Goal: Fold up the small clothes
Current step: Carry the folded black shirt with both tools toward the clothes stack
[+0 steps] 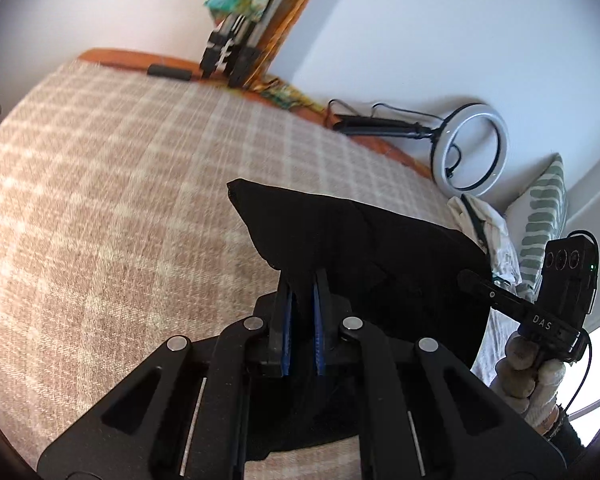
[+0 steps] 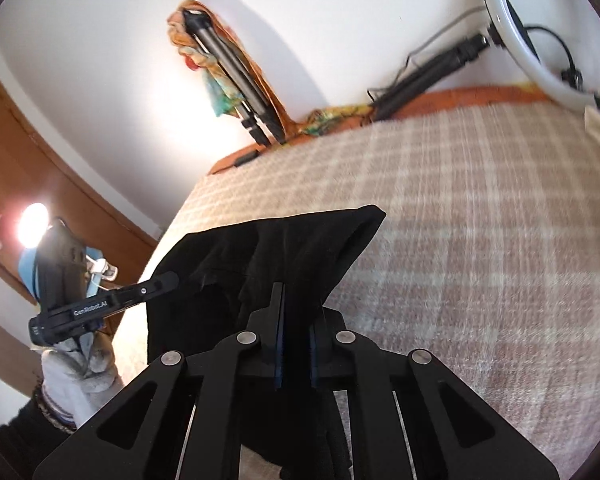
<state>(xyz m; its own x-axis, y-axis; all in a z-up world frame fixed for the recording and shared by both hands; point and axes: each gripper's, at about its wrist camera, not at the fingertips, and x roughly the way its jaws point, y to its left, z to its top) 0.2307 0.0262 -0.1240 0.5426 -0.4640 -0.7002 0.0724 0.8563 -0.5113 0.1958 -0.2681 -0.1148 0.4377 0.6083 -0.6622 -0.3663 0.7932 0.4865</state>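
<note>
Both grippers are pinching the same black garment [image 1: 360,240] and holding it up over the checked blanket [image 1: 120,200] on the bed. The left gripper [image 1: 303,280] is pressing its blue-lined fingers [image 1: 287,320] together on a bunched fold near one corner of the cloth, and the right gripper [image 2: 296,300] is doing the same near the opposite corner, so the garment is hanging between them with its lower part drooping below the tools, out of clear view. Each gripper is being carried by a gloved hand [image 1: 528,372], and in each view the other tool is showing at the edge, close beside the cloth. The main risk is that the cloth is slipping out: each grip looks to be catching only a thin edge, and a quick pull apart could be dragging the fabric free of one side, leaving the garment dangling from a single corner. If the hands are not keeping level, the piece is likely to be landing skewed, and the fold would come out crooked. The hanging part could also be folding under itself as it meets the blanket, making a lump that cannot be smoothed without letting go. How many layers each gripper is holding cannot be told; catching only one layer would be letting the rest sag open.
</note>
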